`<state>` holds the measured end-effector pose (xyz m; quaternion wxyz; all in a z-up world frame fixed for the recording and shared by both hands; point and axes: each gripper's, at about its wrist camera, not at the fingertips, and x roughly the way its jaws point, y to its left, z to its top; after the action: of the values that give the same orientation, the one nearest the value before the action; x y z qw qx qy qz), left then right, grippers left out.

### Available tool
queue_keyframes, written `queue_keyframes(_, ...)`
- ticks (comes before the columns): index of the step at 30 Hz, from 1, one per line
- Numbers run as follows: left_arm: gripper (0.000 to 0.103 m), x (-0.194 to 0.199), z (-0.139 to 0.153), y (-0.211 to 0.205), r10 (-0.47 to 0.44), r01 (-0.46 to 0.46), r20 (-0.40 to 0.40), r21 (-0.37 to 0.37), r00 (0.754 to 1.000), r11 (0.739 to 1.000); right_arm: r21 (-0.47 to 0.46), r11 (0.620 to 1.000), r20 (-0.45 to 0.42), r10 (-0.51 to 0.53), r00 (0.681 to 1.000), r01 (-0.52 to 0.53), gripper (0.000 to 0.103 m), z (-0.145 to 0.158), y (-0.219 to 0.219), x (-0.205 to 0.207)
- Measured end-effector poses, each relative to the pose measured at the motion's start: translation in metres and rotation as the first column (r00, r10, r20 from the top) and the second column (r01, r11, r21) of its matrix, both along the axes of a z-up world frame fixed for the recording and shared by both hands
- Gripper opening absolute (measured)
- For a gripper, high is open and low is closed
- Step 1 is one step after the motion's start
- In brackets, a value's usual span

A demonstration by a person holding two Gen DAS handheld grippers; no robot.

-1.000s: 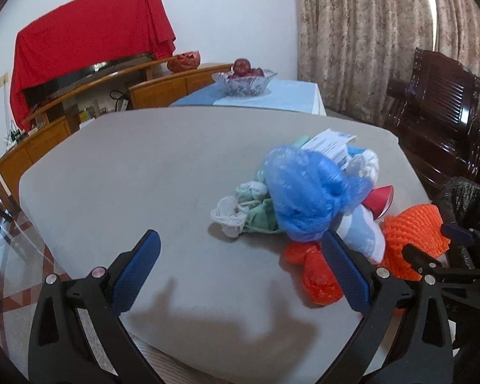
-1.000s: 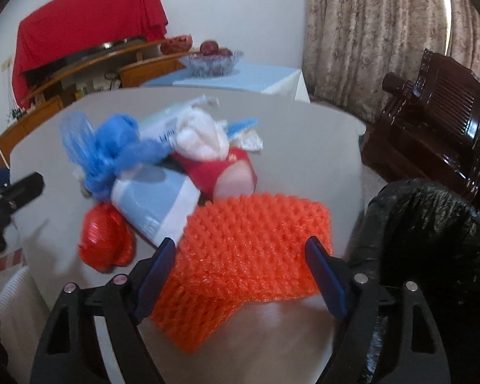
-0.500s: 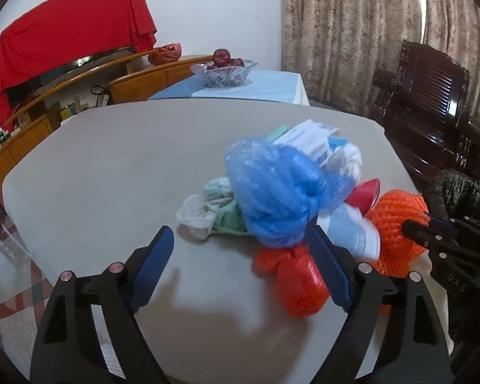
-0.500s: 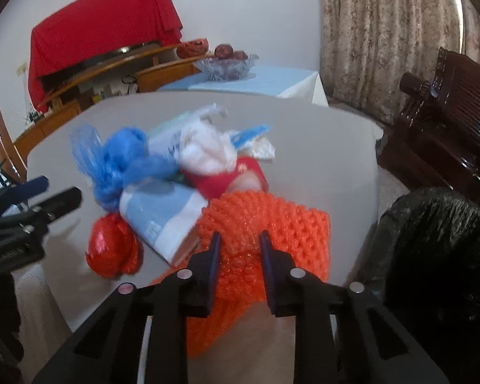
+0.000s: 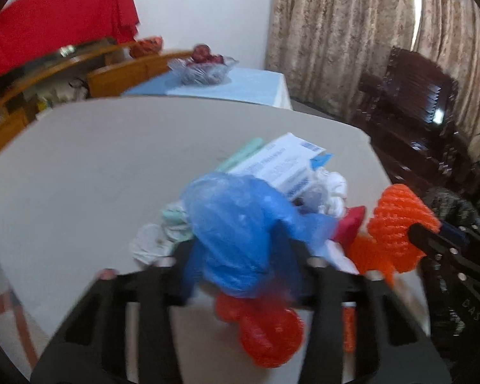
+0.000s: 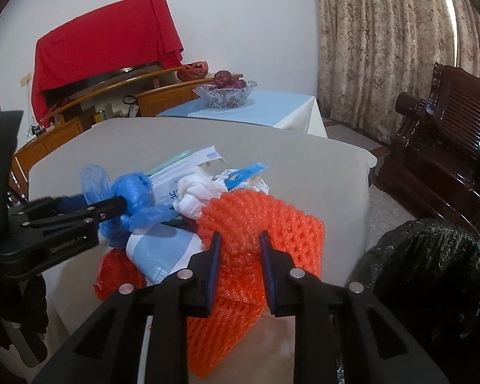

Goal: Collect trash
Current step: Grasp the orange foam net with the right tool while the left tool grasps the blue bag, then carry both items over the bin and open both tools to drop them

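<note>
The work is only at its start. The right tool (image 6: 238,243) pinches the orange net (image 6: 262,220), which is lifted at the desk (image 6: 304,160) edge. The left tool (image 5: 240,256) is pressed around the blue bag (image 5: 240,224), but the view is blurred. The rest of the pile lies on the desk: a white box (image 5: 278,163) at 12 o'clock of the bag and a red bag (image 5: 268,332) at 6 o'clock. The black bin bag (image 6: 432,275) stands at 3 o'clock of the net, and I see no trash in it yet.
</note>
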<state>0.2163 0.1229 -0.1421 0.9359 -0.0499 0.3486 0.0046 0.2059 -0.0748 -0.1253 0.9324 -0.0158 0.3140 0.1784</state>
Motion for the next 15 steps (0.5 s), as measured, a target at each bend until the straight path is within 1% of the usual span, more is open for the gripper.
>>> queue_keyframes(2,0.019,-0.001,0.0,-0.002,0.0,-0.001,0.011,0.014,1.0,1.0,0.005,1.0,0.001,-0.003,1.0,0.003,0.024,0.0,0.0,-0.001)
queue_keyframes(3,0.016,-0.003,0.001,-0.004,-0.002,0.001,0.017,0.024,1.0,1.0,0.008,1.0,0.003,-0.004,1.0,0.004,0.024,0.001,0.0,-0.001)
queue_keyframes(4,0.007,-0.005,0.003,-0.005,-0.004,0.003,0.026,0.029,1.0,1.0,0.01,1.0,0.006,-0.005,1.0,0.005,0.024,0.002,-0.002,-0.002)
queue_keyframes(5,0.001,-0.007,0.006,-0.005,-0.008,0.007,0.037,0.027,0.999,1.0,0.016,1.0,0.012,-0.007,1.0,0.007,0.024,0.003,-0.002,-0.004)
queue_keyframes(9,0.001,-0.014,0.022,-0.008,-0.011,0.008,0.078,0.038,0.997,0.999,0.038,0.999,0.043,-0.014,0.999,0.013,0.024,0.016,-0.007,-0.009)
queue_keyframes(15,0.001,-0.033,0.06,-0.016,-0.022,0.021,0.176,0.011,0.984,1.0,0.089,0.996,0.1,-0.036,0.994,0.027,0.024,0.046,-0.023,-0.019)
